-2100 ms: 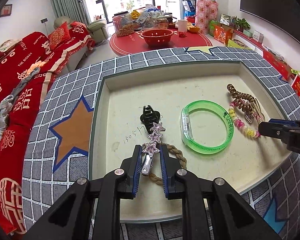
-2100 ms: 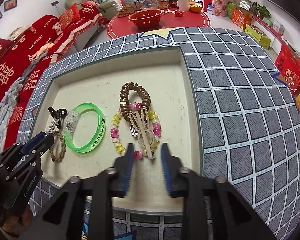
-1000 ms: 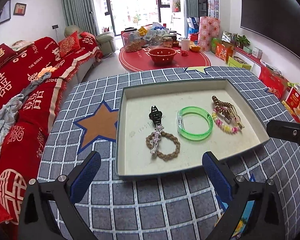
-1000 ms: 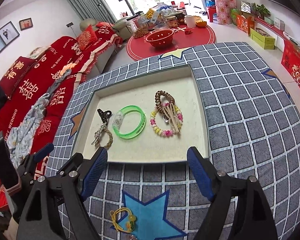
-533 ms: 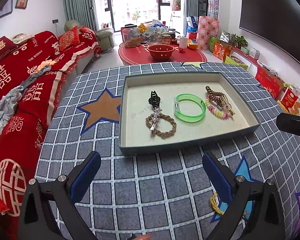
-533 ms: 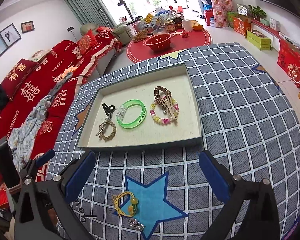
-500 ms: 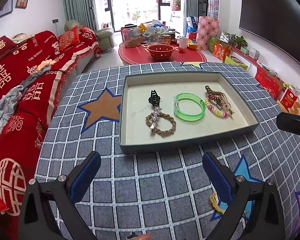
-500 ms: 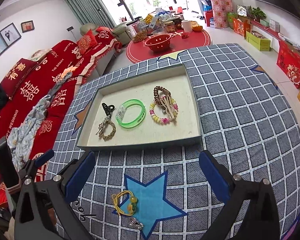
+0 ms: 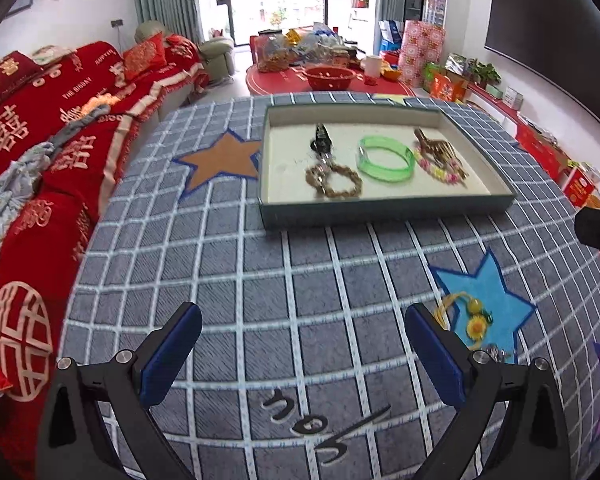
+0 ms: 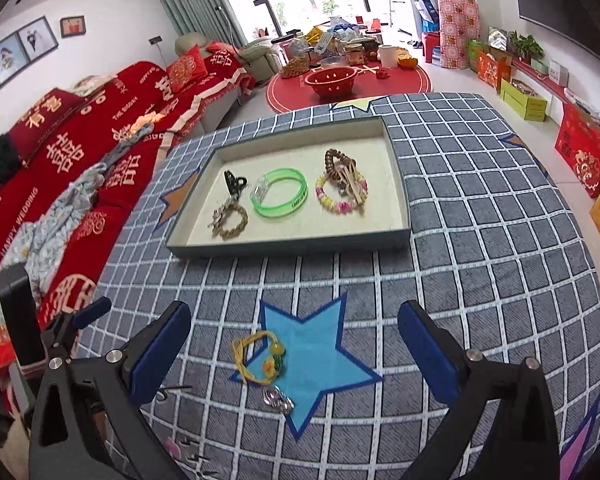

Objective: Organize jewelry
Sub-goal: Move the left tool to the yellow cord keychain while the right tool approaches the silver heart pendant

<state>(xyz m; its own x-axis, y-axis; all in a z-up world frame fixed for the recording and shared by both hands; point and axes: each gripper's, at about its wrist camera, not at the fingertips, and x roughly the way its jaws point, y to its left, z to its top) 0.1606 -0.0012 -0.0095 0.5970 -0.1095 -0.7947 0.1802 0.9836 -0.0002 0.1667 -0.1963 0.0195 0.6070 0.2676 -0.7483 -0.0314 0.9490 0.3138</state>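
Both grippers, left and right, hover with jaws spread wide and empty over the checked tabletop. Near the right one a yellow cord bracelet and a silver clip lie loose on a blue star. Farther off, the tray holds a black clip, braided band, green bangle and bead bracelets side by side.

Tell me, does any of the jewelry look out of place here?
Yes. A yellow cord bracelet with beads and a small silver trinket lie loose on the blue star of the checked tablecloth, outside the shallow grey tray where the other pieces sit in a row.
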